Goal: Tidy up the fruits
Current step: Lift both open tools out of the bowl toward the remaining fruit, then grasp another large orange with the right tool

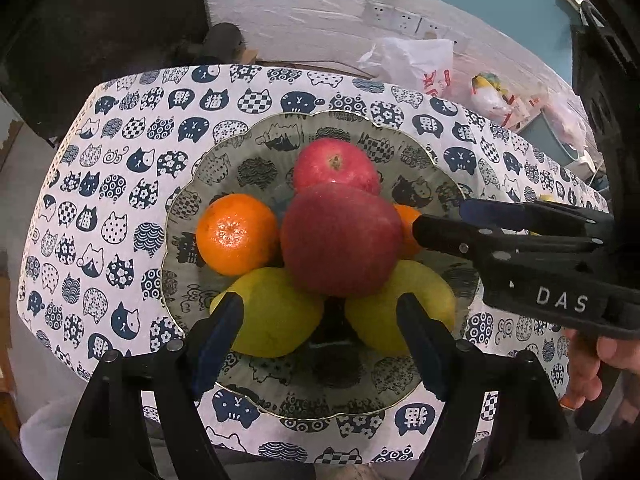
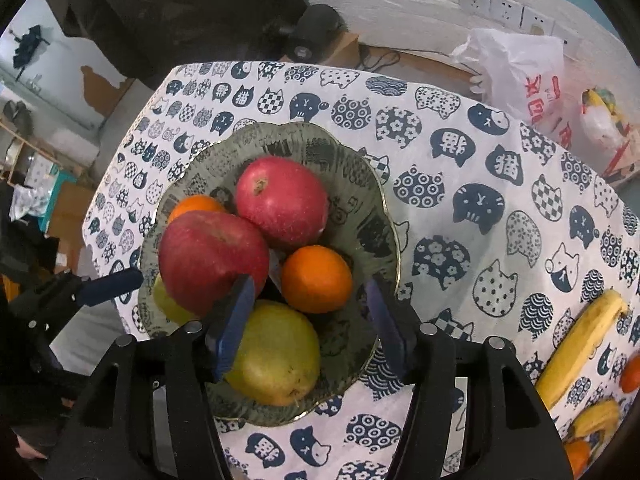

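So we have six fruits piled in the bowl (image 2: 384, 216), both hand-held grippers (image 1: 320, 316) (image 2: 310, 312) open and empty, bananas (image 2: 580, 344) left on the table (image 2: 480, 160).

The bowl (image 2: 384, 216) is crowded: the top apple (image 2: 212, 256) sits on the other fruits, leaving little room between them. Right of the bowl the tabletop (image 2: 460, 300) is free until the bananas (image 2: 580, 344). Bags (image 2: 524, 76) block the far edge.

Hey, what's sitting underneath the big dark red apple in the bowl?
The dark red apple rests on two yellow-green pears, between oranges. The bowl floor beneath is covered.
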`<act>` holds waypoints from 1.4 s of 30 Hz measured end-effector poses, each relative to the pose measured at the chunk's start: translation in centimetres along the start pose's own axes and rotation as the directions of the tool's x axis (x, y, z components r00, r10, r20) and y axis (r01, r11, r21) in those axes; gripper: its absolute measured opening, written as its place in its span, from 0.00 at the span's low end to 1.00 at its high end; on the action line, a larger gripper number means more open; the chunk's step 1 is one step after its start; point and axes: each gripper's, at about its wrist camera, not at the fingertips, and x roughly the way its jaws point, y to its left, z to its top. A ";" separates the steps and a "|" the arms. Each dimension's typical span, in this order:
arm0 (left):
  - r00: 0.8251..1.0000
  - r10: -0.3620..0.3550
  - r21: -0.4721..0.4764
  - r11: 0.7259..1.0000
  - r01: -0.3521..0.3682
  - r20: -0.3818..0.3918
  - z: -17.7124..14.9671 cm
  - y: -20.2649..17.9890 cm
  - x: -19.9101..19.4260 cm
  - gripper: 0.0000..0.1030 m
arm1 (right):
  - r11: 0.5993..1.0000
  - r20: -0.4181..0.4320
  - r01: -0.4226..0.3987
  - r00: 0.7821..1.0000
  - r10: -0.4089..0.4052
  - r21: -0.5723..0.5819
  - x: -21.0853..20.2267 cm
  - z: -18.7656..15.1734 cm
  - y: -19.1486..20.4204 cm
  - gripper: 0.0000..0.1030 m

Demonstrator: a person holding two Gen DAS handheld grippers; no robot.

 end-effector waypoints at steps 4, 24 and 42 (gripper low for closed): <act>1.000 0.001 0.008 1.000 -0.001 0.008 0.0 -0.5 -0.3 0.78 | 0.999 0.009 0.033 0.999 -0.033 -0.023 -1.0 -0.4 0.2 0.58; 1.000 -0.009 0.108 0.994 0.007 0.024 0.2 -6.6 -1.4 0.78 | 0.983 0.089 0.179 0.980 -0.175 -0.031 -9.2 -4.7 -2.9 0.72; 1.000 -0.016 0.333 0.943 0.011 0.010 -0.5 -17.8 -1.5 0.78 | 0.960 0.082 0.264 0.959 -0.272 0.095 -14.8 -11.0 -11.1 0.76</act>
